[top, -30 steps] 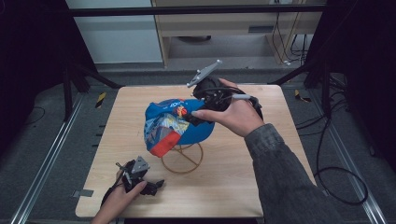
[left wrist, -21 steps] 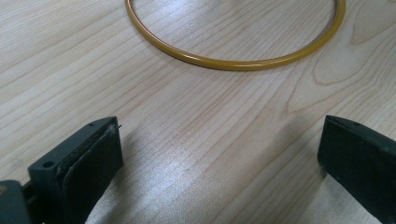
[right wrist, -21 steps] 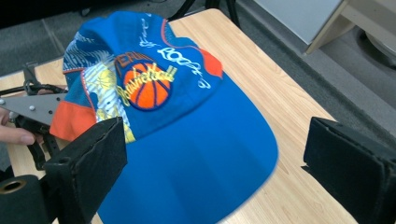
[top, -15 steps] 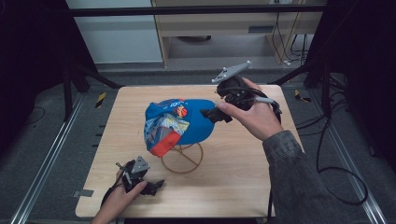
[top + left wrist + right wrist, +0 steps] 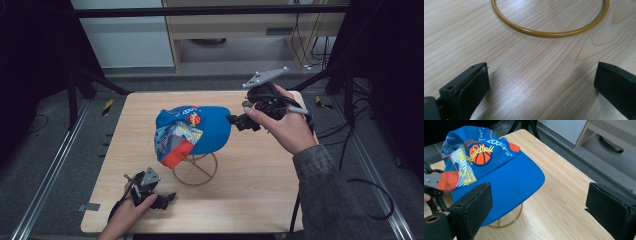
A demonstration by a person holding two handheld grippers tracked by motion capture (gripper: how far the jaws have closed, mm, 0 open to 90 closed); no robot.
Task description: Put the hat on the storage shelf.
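Note:
A blue cap with a basketball patch and an orange-patterned side sits on a gold wire stand at the middle of the wooden table. My right gripper hovers just off the right edge of the brim, its jaws wide open and holding nothing. At the table's front left my left gripper rests low on the wood, also open and holding nothing. The stand's round base ring lies a short way ahead of it.
The table's front edge runs just behind the left hand. Metal floor rails flank the table on both sides. A pale cabinet stands beyond the far edge, and cables trail on the floor at the right.
My right gripper has drawn back to the right, from over the cap's crown to just past the brim's edge. The cap stays on the stand. The left gripper has not moved.

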